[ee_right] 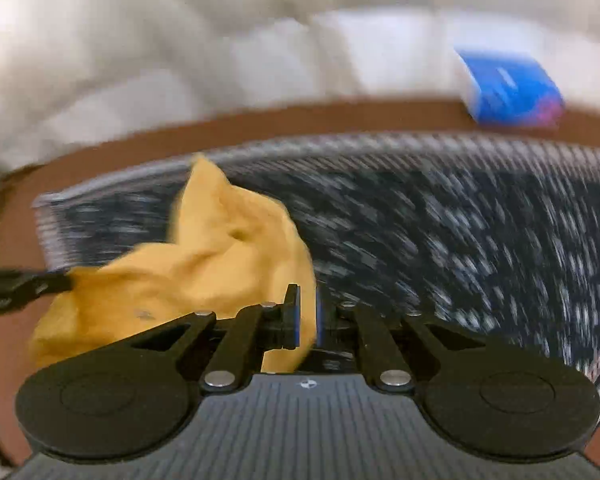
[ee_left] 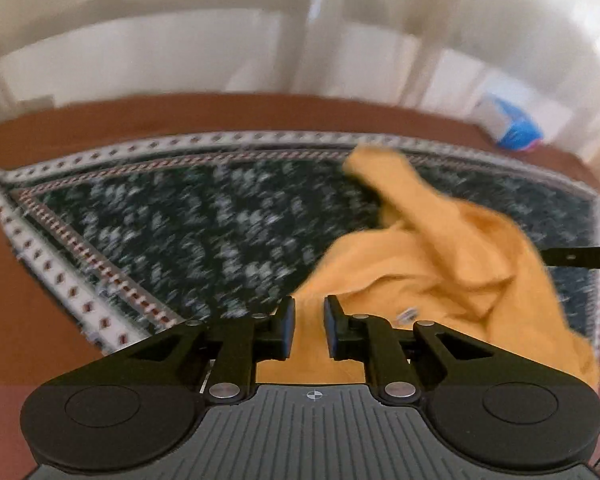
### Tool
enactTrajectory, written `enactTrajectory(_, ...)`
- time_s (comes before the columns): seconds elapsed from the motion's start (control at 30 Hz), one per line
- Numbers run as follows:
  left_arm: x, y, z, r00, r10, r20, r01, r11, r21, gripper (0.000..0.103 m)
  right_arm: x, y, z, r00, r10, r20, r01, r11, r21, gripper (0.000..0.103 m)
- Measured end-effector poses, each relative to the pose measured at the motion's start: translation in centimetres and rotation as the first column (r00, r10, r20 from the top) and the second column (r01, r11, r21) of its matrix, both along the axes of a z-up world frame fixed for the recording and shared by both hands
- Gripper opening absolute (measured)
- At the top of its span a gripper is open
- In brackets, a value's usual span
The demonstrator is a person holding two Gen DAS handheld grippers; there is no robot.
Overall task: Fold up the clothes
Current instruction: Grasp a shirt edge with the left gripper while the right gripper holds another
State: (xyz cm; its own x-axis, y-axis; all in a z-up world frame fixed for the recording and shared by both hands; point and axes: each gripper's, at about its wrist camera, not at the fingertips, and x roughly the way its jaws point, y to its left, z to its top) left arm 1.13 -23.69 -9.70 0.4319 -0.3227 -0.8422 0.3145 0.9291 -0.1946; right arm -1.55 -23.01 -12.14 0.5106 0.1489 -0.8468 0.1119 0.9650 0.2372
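An orange garment (ee_left: 440, 264) lies bunched on a dark speckled rug (ee_left: 180, 220), one end of it raised toward the rug's far border. My left gripper (ee_left: 310, 304) hangs over the garment's near edge with its jaws apart; orange cloth shows in the gap, and the pads do not press on it. In the right wrist view the garment (ee_right: 204, 264) sits to the left, and my right gripper (ee_right: 308, 292) is shut on its right edge, with a fold of cloth filling the narrow gap. Each view shows a black finger of the other gripper at its edge. Both views are motion-blurred.
The rug (ee_right: 460, 240) has a pale patterned border and lies on a brown surface (ee_left: 20, 300). A blue box (ee_right: 508, 88) stands beyond the rug's far right edge, also visible in the left wrist view as a blue box (ee_left: 516, 128). White furniture lines the back.
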Motion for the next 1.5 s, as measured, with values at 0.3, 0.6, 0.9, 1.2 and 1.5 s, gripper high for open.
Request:
enactTrajectory(0.3,-5.5,2.0,4.5,0.976,-0.163,0.145,0.16,0.986,0.037,0.067,-5.1,2.7,3.7,0.974,0.205,0.101,-0.203,0.979,-0.024,0.061)
enactTrajectory(0.6,-7.0,-2.1,-0.6,0.951,-0.29,0.104,0.264,0.942,0.206,0.067,-3.0,4.1,-0.3,0.975,0.221,0.024,-0.219,0.973,-0.069,0.06)
enactTrajectory(0.9,-4.8,0.0,-2.0,0.988,-0.153,0.025,0.15,0.982,0.118,0.027,-2.4,2.5,-0.1,0.982,0.185,0.046,-0.186,0.982,0.024,0.006)
enactTrajectory(1.2,-4.6,1.2,-1.9,0.992,-0.118,0.033,0.114,0.988,0.106,0.043,-5.0,-6.4,2.1,0.992,-0.081,0.094,0.096,0.981,-0.171,0.004)
enactTrajectory(1.5,-4.9,0.8,-2.2,0.989,-0.139,0.04,0.133,0.984,0.12,0.05,-5.8,-5.8,1.4,0.996,-0.012,0.093,0.036,0.962,-0.269,0.008)
